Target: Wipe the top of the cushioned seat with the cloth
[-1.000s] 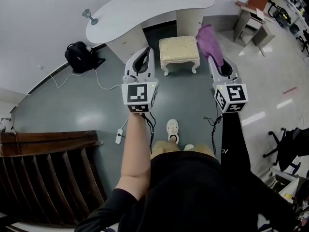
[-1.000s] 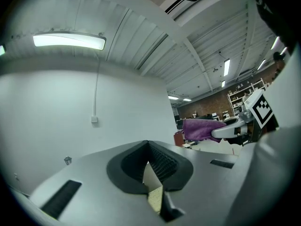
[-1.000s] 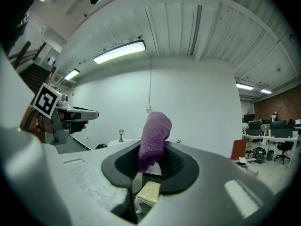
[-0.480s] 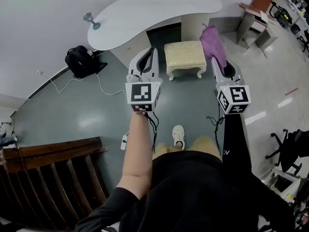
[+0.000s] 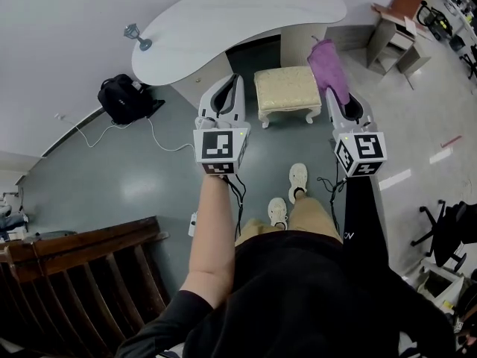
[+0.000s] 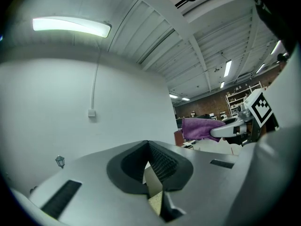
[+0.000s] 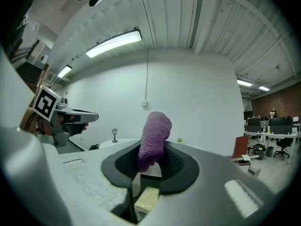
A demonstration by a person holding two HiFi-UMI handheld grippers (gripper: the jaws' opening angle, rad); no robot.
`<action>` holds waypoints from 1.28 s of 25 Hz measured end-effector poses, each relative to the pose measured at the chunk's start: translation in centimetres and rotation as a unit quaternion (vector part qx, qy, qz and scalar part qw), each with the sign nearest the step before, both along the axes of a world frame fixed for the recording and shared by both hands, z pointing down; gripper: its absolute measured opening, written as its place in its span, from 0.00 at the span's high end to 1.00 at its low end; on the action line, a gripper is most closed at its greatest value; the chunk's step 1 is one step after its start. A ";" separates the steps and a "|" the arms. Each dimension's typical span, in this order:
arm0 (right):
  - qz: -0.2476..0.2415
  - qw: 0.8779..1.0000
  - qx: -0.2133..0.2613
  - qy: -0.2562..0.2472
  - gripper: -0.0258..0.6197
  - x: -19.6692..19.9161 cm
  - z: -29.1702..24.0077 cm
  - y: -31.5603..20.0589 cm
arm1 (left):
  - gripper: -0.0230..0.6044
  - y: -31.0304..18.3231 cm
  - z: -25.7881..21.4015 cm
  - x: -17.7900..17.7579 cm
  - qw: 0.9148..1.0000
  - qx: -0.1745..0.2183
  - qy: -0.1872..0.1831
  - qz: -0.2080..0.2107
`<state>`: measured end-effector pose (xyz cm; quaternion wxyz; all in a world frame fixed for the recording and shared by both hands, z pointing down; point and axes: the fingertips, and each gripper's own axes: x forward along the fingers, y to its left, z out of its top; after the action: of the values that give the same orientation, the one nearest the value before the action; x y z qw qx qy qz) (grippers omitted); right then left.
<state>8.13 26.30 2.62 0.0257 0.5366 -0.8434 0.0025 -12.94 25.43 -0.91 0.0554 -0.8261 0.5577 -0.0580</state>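
The cushioned seat [image 5: 287,86] is a cream stool with white legs, standing on the grey floor in front of me in the head view. My right gripper [image 5: 333,92] is held up to the right of it, shut on the purple cloth [image 5: 326,62], which sticks up past the jaws [image 7: 154,135]. My left gripper [image 5: 235,80] hovers left of the seat, its jaws together with nothing in them. Both gripper views show a bit of the seat below the jaws [image 7: 146,199] [image 6: 156,202]. The cloth [image 6: 200,127] also shows in the left gripper view.
A white curved table [image 5: 238,13] stands just behind the seat, with a small lamp [image 5: 134,34] on it. A black backpack [image 5: 123,95] and a cable lie on the floor at left. A wooden desk [image 5: 395,21] is far right, dark wooden slats [image 5: 74,274] lower left.
The person has stepped forward; one shoe has come ahead of the other. The seat and table sit slightly closer. Both grippers keep their pose, cloth still held.
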 end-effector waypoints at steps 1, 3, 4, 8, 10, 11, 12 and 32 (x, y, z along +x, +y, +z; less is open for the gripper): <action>0.002 1.000 -0.001 -0.001 0.84 0.2 0.2 -0.5 | 0.96 -0.6 0.1 0.2 1.000 -0.001 0.000 0.001; 0.007 1.000 -0.003 -0.004 0.84 0.6 0.5 -2.0 | 0.96 -2.0 0.3 0.4 1.000 -0.003 0.002 0.003; 0.009 1.000 -0.004 -0.004 0.84 0.7 0.7 -2.9 | 0.96 -3.0 0.5 0.5 1.000 -0.003 0.004 0.004; 0.005 1.000 -0.008 -0.001 0.84 0.3 2.0 -7.7 | 0.96 -7.7 1.5 0.5 1.000 -0.002 0.014 0.009; 0.000 1.000 -0.008 0.001 0.84 0.1 2.5 -10.0 | 0.96 -9.9 2.2 0.6 1.000 0.000 0.015 0.009; -0.003 1.000 -0.009 0.002 0.84 0.1 2.9 -11.1 | 0.96 -10.9 2.6 0.7 1.000 0.000 0.014 0.009; -0.006 1.000 -0.011 0.002 0.84 0.2 3.3 -12.1 | 0.96 -11.8 3.0 0.9 1.000 -0.001 0.012 0.008; -0.114 0.978 -0.172 -0.006 0.84 -1.7 17.5 -31.2 | 0.96 -29.8 14.7 3.6 0.996 -0.087 -0.009 -0.024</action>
<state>6.43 -4.92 20.10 0.1126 0.4243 -0.8862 0.1481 -9.38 -4.34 13.82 -0.0135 -0.8135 0.5700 -0.1149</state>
